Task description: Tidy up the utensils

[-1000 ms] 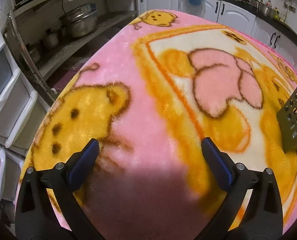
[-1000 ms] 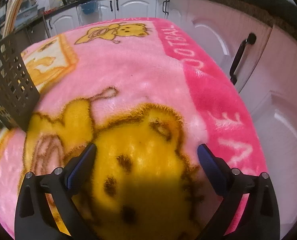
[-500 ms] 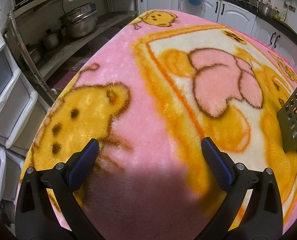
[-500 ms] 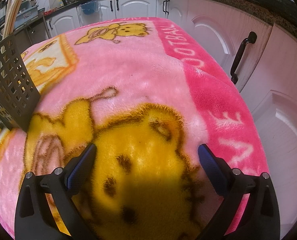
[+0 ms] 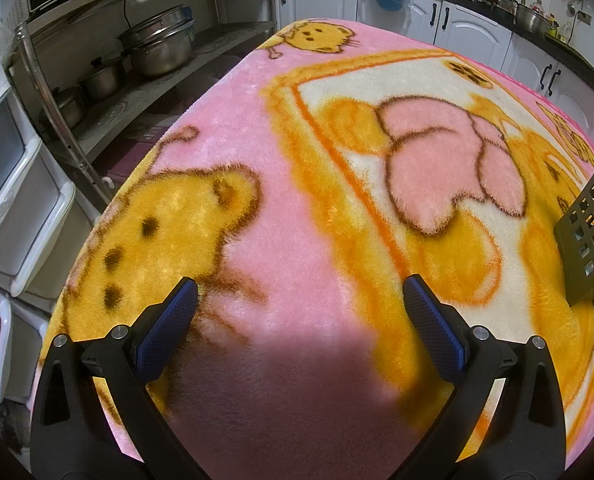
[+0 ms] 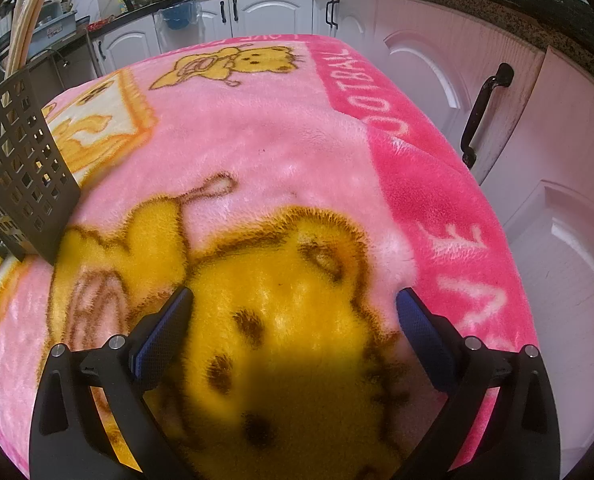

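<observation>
Left gripper (image 5: 299, 294) spread wide, empty, over pink cartoon-bear blanket (image 5: 297, 184). Right gripper (image 6: 293, 306) likewise wide, empty, above a yellow bear print. Dark perforated utensil basket (image 6: 21, 172) stands on blanket between them; chopsticks (image 6: 23, 40) poke out. Steel pots (image 5: 157, 46) on shelf beyond.
</observation>
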